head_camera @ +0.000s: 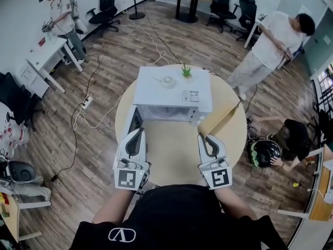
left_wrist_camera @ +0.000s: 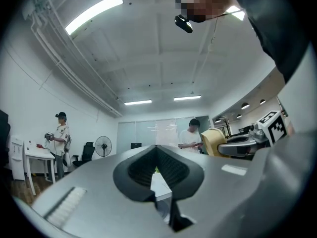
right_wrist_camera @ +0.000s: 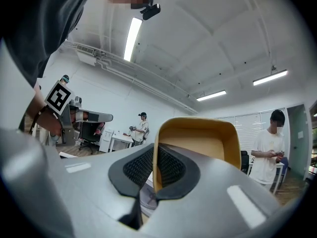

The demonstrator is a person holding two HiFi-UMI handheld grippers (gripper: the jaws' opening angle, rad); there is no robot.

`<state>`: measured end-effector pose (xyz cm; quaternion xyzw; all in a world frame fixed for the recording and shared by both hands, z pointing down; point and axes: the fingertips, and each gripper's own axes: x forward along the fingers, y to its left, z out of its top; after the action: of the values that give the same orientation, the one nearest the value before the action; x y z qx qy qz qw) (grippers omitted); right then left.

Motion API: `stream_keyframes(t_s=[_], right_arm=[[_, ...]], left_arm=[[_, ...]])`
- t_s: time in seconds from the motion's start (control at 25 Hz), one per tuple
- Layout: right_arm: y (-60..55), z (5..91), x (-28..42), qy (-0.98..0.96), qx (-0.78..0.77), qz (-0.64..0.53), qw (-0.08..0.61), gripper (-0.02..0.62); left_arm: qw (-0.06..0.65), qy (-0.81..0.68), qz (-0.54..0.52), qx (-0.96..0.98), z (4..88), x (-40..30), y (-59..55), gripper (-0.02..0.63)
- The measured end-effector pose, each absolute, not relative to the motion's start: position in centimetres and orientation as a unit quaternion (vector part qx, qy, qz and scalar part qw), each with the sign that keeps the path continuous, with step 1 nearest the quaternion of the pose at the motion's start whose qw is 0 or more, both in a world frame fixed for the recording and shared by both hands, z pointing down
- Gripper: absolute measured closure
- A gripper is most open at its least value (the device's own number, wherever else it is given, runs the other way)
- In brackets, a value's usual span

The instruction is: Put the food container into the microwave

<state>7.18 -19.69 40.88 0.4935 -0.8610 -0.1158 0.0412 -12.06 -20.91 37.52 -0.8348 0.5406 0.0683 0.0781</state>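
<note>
Your round table (head_camera: 235,142) carries the white microwave (head_camera: 171,90), its door (head_camera: 133,123) swung open at the left. The tan food container (head_camera: 218,121) sits by the microwave's right front corner, tipped on edge, its long axis slanting from your right gripper (head_camera: 206,139) away rightward. That gripper's jaws pinch its wall. Your left gripper (head_camera: 138,135) is closed, holding nothing.

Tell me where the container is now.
In the head view the container is right of centre, gripped by the right tongs, near the right front of the microwave.
</note>
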Motion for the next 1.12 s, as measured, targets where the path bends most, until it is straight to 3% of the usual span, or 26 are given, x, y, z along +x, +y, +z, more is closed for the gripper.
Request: stream_keyframes(t_s=[0.44,1.12], right_arm=[[-23.7,44.3,4.2,-0.887,0.42,-0.127,0.144,0.58],[-23.9,59.6,-8.9,-0.933,0.102,-0.17,0.301,0.58]], left_arm=[[0.05,0.555,0.065,-0.828,40.2,-12.2,-21.4,0.606],[-0.03,0.591,0.009,-0.806,48.9,-15.2,-19.1,0.606]])
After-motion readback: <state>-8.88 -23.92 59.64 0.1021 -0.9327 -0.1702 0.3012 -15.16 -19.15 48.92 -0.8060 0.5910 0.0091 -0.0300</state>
